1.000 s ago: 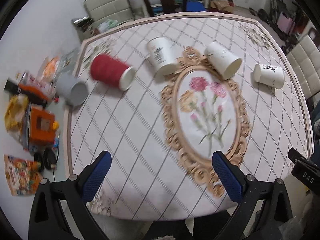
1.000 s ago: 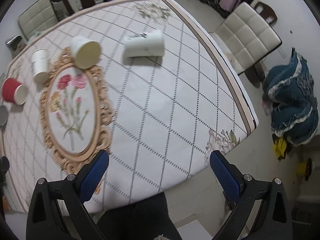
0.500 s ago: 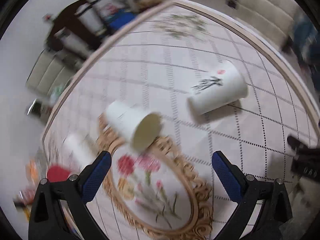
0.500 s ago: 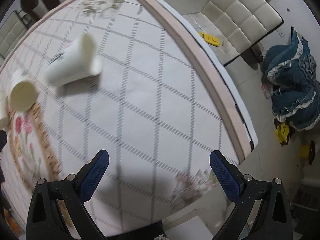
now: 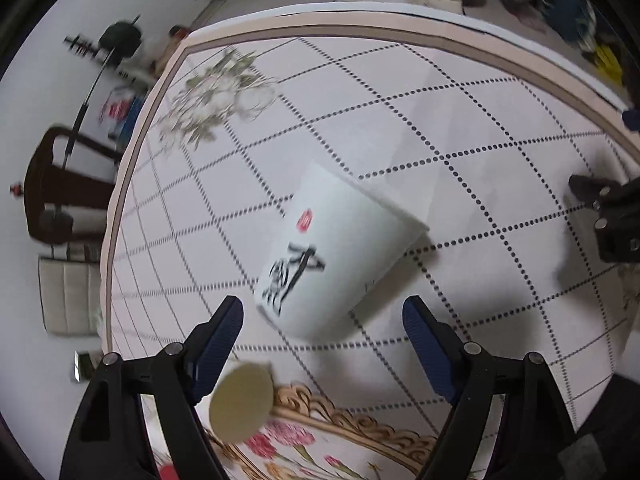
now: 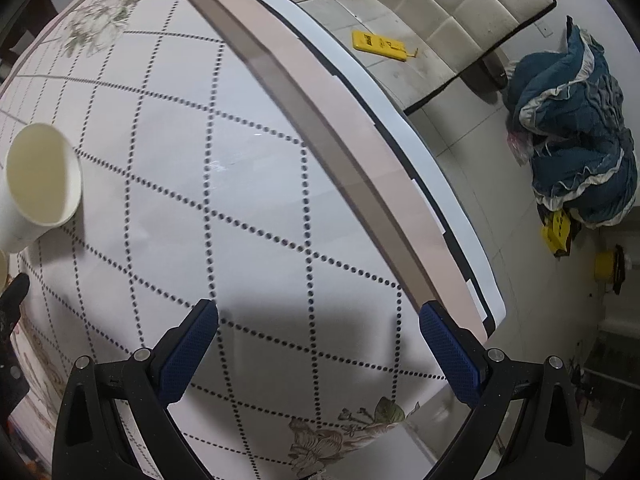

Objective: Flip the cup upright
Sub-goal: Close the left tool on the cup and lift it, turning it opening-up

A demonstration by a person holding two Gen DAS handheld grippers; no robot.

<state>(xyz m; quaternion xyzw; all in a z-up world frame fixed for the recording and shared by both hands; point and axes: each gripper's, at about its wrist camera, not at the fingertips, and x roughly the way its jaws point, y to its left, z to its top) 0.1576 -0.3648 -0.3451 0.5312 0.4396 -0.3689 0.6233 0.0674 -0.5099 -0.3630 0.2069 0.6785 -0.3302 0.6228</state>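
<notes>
Now: left tongs (image 5: 322, 322) spread wide, empty, poised over the white paper cup (image 5: 334, 256) lying on its side on the bench (image 5: 480, 128), base toward the tongs. Right tongs (image 6: 318, 344) also spread and empty, near the bench edge. Best, I judge, to straddle the wall mid-length and squeeze gently; thin paper crumples. Cup tapered, smooth, inked with black brushwork; bench cloth glossy, dotted lattice.

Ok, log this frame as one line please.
stage: approach | left hand-held gripper: open, around base of white paper cup with black calligraphy, lying on side | right hand-held gripper: open, empty | checked tablecloth
</notes>
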